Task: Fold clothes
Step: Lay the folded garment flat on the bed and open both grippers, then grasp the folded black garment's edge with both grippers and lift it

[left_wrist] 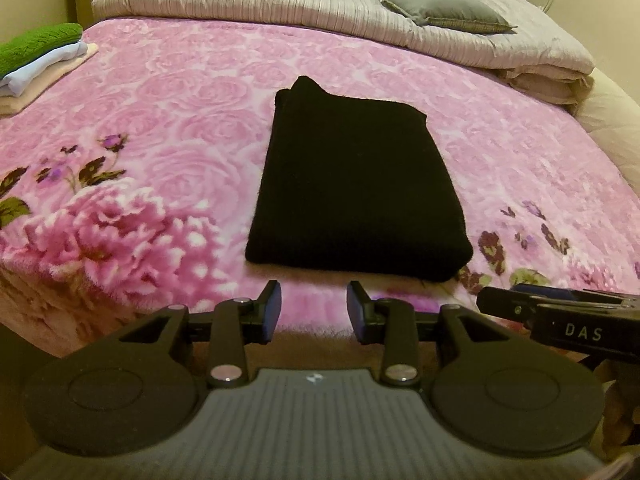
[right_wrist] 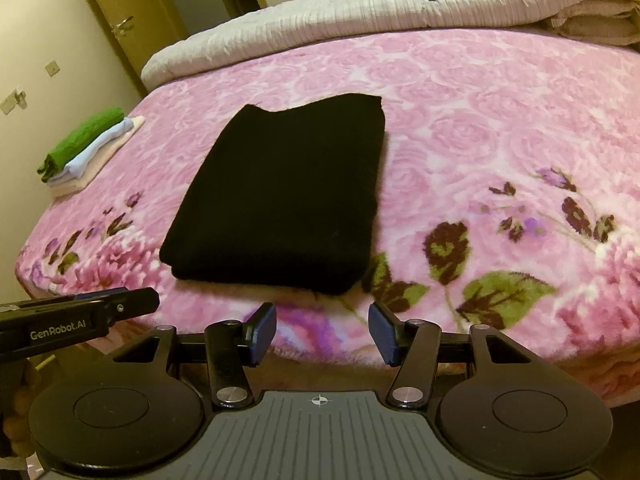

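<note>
A black garment is laid folded into a flat rectangle on the pink floral blanket, near the bed's near edge. Just short of its near hem, the left gripper and right gripper are held level and side by side, jaws parted, nothing held. A stack of folded clothes is seen far left, a grey pillow far right

Garment: black knit garment, folded into a neat rectangle
Pose: flat, layered, thick fold edge at the bottom
Place: frame centre, on pink floral blanket
</note>
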Demonstrator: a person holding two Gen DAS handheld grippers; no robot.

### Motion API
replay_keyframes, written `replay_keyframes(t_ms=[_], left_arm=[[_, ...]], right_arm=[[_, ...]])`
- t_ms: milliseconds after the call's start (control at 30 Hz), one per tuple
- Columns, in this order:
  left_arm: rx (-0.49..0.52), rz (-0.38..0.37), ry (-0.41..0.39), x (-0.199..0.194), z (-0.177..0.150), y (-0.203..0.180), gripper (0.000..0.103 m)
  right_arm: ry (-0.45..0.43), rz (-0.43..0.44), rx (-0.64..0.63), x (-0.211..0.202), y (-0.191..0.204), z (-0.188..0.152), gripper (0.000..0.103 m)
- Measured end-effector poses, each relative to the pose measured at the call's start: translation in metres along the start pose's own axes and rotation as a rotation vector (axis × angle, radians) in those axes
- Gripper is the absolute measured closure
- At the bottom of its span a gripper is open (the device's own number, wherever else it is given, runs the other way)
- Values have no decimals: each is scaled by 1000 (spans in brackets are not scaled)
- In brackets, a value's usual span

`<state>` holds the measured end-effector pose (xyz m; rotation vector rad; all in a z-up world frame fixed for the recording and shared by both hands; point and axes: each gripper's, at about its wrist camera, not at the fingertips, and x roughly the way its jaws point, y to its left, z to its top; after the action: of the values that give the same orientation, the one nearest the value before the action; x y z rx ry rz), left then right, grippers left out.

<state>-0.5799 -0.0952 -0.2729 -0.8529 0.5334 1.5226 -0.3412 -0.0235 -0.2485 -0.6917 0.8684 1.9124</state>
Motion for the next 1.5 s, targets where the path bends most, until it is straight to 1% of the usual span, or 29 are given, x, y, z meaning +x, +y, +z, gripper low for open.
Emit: replay_keyframes(t_ms=[100,200,300,333,500,567,600,667,800,833,867,900,1000,1033,1067,1100,1133,1200,1233,1300,1400,1433,1500], left_arm=[[8,-36,-23,-6,1,3,71],[21,-91,-71,-12,8,10,72],[-3,-118,-67,-1,17,21,73],[-11,-128,-66,3,21,25,73],[-52,-174,-60,22,37,44,73],[-68,-192,-57,30,43,52,77],[-73,-202,-57,34,46,55,77],[-67,-226,-66,47,52,55,82],[-46,-250,-58,80,63,52,83],[-38,-239,-32,92,65,51,83],[-31,-225,-1,105,66,51,86],[-34,-230,1,110,67,52,86],[-61,-280,8,104,74,62,86],[-75,-298,8,101,77,67,82],[-96,-313,-1,99,79,73,71],[-115,-318,-8,98,83,80,66],[-134,-323,-14,98,86,86,60],[-177,-334,-9,106,93,99,60],[-208,-347,9,112,96,105,58],[-285,-406,55,130,101,117,56],[-447,-522,117,157,99,133,55],[-492,-546,132,165,98,136,54],[-528,-553,145,178,99,139,52]], right_arm=[[-21,-6,-27,-6,6,1,48],[-80,-8,-40,-16,7,5,48],[-134,7,-11,-20,-2,14,48],[-139,14,6,-18,-6,17,48],[-110,62,124,4,-37,34,48],[-95,87,164,15,-49,38,48],[-90,93,180,21,-54,40,48],[-101,111,190,30,-58,43,49],[-118,151,167,51,-57,48,51],[-101,150,155,59,-56,48,52],[-73,150,151,68,-56,48,52],[-40,152,151,77,-57,47,52],[5,208,200,84,-69,53,52],[13,229,222,84,-75,57,51],[14,249,248,83,-83,61,50],[15,269,273,83,-90,66,46],[8,280,304,82,-98,71,46],[-5,303,355,85,-109,81,42],[-1,323,379,88,-114,86,42],[28,371,429,101,-122,92,40],[66,401,510,120,-131,95,37],[78,410,537,126,-133,95,36],[99,437,579,136,-136,96,35]])
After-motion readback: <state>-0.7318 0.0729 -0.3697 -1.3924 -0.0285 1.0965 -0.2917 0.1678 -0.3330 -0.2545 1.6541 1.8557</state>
